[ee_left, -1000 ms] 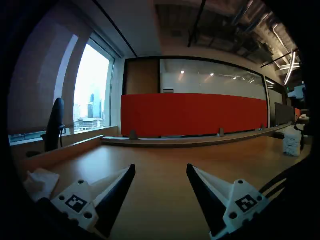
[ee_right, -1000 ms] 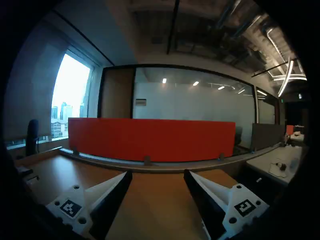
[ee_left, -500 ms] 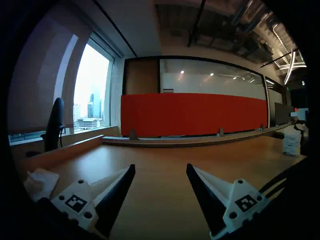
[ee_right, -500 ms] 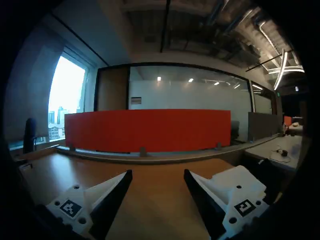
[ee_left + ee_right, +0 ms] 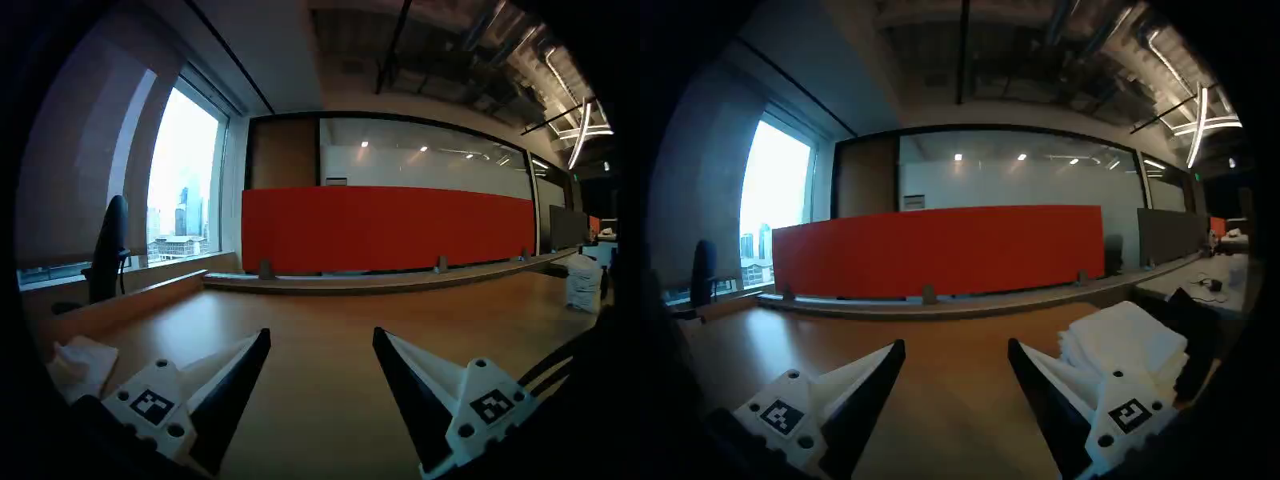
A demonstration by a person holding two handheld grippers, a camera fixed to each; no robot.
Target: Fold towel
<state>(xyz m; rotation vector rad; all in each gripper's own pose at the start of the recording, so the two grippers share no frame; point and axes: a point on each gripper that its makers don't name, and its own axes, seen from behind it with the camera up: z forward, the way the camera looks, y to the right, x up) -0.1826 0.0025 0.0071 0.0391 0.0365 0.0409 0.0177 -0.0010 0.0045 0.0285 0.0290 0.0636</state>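
A stack of folded white towels [image 5: 1128, 340] lies on the wooden desk [image 5: 960, 384] at the right of the right gripper view, just beyond the right finger. My right gripper [image 5: 955, 360] is open over the bare desk, nothing between its fingers. In the left gripper view my left gripper [image 5: 320, 348] is also open above the wooden desk [image 5: 320, 320], holding nothing. A crumpled white cloth [image 5: 80, 364] lies on the desk at the far left, beside the left finger.
A red divider panel [image 5: 388, 228] runs along the far edge of the desk. A white container [image 5: 584, 282] stands at the right. A dark office chair [image 5: 108, 248] sits by the window at the left. A dark object [image 5: 1200, 332] lies behind the towel stack.
The right gripper's view has swung to the right and lowered, bringing the stack of white towels into sight beside its right finger. The left gripper has stayed still.
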